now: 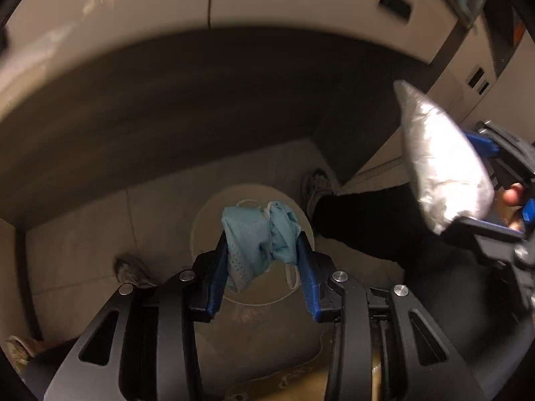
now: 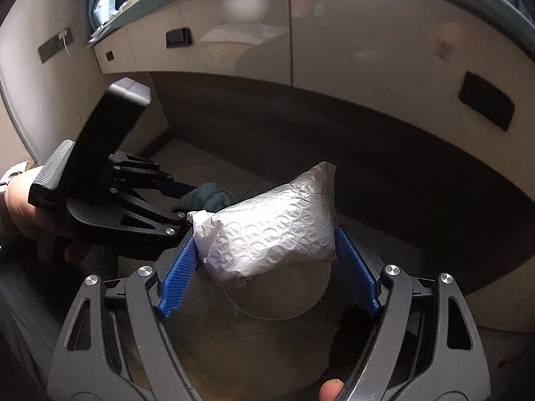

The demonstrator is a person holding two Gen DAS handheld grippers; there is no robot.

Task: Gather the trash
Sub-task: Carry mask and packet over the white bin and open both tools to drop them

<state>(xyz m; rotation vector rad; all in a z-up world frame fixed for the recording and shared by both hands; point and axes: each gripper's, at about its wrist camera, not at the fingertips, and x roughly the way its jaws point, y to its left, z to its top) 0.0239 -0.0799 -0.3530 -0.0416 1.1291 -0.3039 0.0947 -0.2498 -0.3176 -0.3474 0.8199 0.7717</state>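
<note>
My left gripper (image 1: 262,250) is shut on a crumpled blue face mask (image 1: 259,234) with white ear loops, held above a round pale bin (image 1: 200,220) on the floor. My right gripper (image 2: 264,250) is shut on a silver bubble mailer (image 2: 271,234), held above the same bin (image 2: 284,304). The right gripper and mailer (image 1: 438,160) show at the right of the left wrist view. The left gripper (image 2: 187,197) and the mask (image 2: 207,197) show at the left of the right wrist view.
White cabinet fronts (image 2: 367,33) with dark handles overhang a dark recessed kick space (image 1: 167,117). The floor is pale tile (image 1: 83,250). The person's shoes (image 1: 317,187) and dark trouser leg (image 1: 367,220) stand beside the bin.
</note>
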